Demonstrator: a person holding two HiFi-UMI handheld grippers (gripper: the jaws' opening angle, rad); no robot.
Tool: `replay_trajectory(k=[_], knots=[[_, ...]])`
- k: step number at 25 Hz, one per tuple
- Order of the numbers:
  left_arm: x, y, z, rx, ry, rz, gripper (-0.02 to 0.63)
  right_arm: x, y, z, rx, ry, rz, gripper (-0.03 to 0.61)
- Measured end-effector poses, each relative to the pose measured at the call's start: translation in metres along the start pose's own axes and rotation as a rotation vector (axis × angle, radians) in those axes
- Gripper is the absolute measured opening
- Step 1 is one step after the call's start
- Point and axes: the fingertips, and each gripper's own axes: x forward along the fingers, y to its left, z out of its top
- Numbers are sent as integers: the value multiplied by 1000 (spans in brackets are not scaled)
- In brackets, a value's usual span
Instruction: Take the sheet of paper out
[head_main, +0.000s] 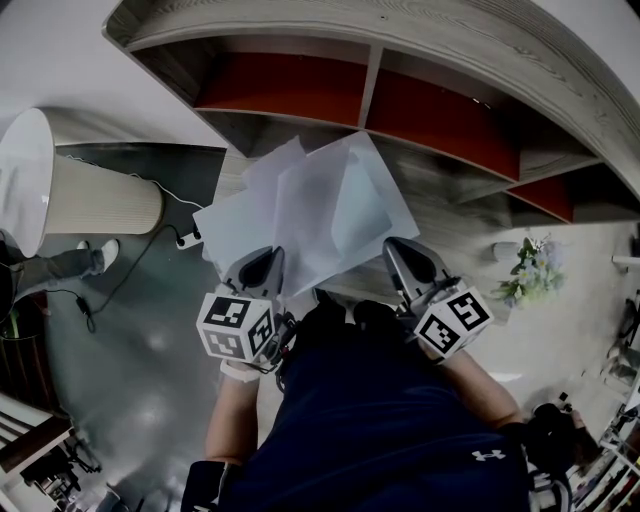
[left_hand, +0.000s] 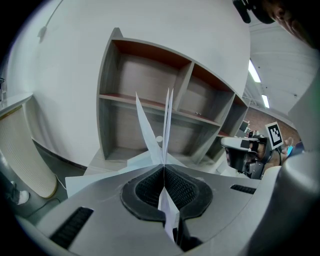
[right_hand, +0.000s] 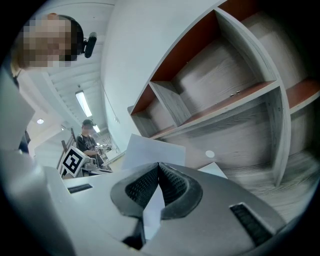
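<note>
A ribbed white cylinder (head_main: 100, 195) shows at far left. Beside it the left gripper (head_main: 262, 265) has its jaws pressed together on the near left edge of the loose sheets of paper (head_main: 320, 210), two of which fan up from its pads. The sheets are held up in front of the wooden shelf unit (head_main: 372, 95), the right gripper (head_main: 405, 260) clamped on their near right edge, with flowers (head_main: 530, 268) farther right.

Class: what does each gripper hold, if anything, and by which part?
Both are shut on the paper: the left gripper pinches its near left edge, the right gripper its near right edge.
</note>
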Motion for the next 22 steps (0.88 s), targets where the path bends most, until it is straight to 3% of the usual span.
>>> replay_trajectory(k=[22], knots=[[-1,1,0,8,7,1,15,2,1,-2,13,7,3,14]])
